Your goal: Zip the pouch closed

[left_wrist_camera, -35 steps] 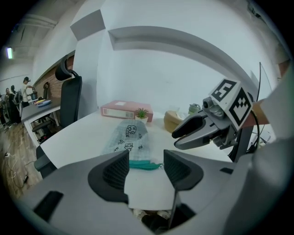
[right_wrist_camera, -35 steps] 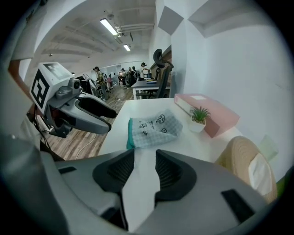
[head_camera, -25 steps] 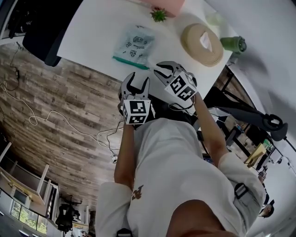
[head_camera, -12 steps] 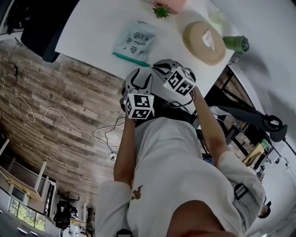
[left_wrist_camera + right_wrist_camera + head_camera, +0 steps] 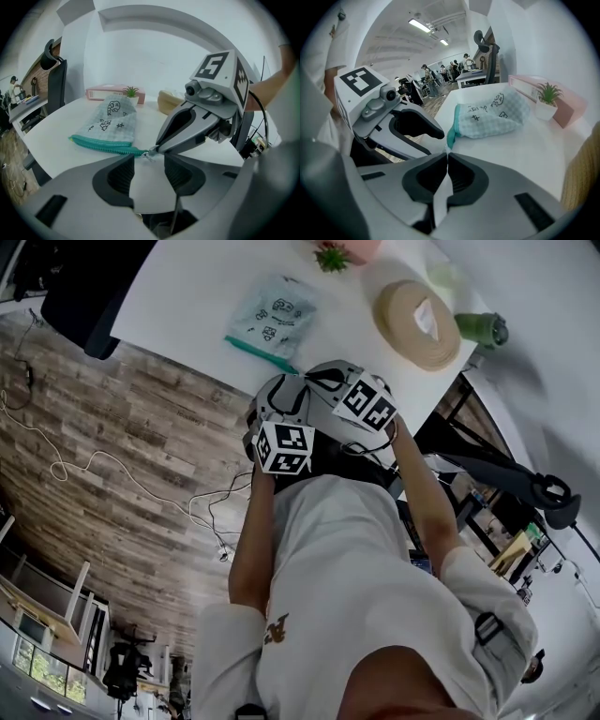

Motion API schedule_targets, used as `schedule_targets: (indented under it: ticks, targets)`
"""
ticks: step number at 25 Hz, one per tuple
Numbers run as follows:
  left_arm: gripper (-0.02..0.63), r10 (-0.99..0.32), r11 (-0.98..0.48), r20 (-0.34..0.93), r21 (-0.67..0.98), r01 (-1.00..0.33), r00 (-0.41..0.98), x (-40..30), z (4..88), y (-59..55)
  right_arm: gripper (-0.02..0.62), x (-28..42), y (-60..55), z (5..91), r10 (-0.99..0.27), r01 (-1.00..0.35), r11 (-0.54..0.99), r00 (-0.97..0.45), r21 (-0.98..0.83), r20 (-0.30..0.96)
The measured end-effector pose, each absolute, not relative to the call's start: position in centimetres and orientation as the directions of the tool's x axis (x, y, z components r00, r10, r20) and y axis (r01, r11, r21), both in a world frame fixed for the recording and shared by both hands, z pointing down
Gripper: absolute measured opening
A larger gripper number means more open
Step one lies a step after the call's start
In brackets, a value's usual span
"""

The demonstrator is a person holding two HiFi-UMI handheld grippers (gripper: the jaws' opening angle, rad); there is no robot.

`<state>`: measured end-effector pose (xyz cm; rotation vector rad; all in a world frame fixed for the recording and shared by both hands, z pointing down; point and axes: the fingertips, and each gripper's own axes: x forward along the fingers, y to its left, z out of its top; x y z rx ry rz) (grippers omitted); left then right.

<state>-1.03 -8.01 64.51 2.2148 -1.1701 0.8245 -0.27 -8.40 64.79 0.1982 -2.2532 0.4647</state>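
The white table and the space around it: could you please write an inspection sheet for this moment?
Surface: white table.
Job's things: checked pouch lying on the table; teal zipper faces the person; zipper pull at its end.
Clutter: small plant, pink box, woven round thing, green object.
Grippers: left gripper open, empty; right gripper shut on the zipper pull.
Cables: loose cables on the wooden floor.
Surroundings: black chair beside the table.

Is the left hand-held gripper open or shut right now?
Open. In the left gripper view the left hand-held gripper has its jaws standing apart, with only bare white table showing between them.
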Motion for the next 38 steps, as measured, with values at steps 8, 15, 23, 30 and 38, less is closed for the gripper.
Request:
schedule_targets:
  ticks: [8, 15, 23, 30, 38]
  targets:
    - [0.141, -0.542, -0.506, 0.728, 0.117, -0.854, 0.421, -1.4, 65.3, -8.4, 0.006, -0.6, -8.0, 64.5, 0.023, -0.282, 0.913, -0.686, -0.295, 0.727]
    - [0.008, -0.529, -0.513, 0.747, 0.096, -0.853, 0.402, -1.7, 65.9, -8.4, 0.005, -0.6, -7.8, 64.3, 0.023, -0.281, 0.911, -0.696, -0.302, 0.718]
    - [-0.005, -0.501, -0.560, 0.749, 0.103, -0.822, 0.435, -1.3, 65.9, -8.3, 0.003, -0.1, -7.9, 64.8, -0.015, -0.318, 0.909, -0.671, -0.270, 0.741]
    - [-0.005, -0.491, -0.573, 0.748, 0.109, -0.812, 0.446, -1.2, 65.8, -8.4, 0.002, 0.3, -8.5, 65.3, -0.058, -0.364, 0.900, -0.642, -0.238, 0.764]
    - [-0.005, -0.498, -0.560, 0.750, 0.104, -0.822, 0.435, -1.5, 65.6, -8.9, 0.002, 0.7, -8.8, 65.2, -0.070, -0.384, 0.893, -0.633, -0.234, 0.771]
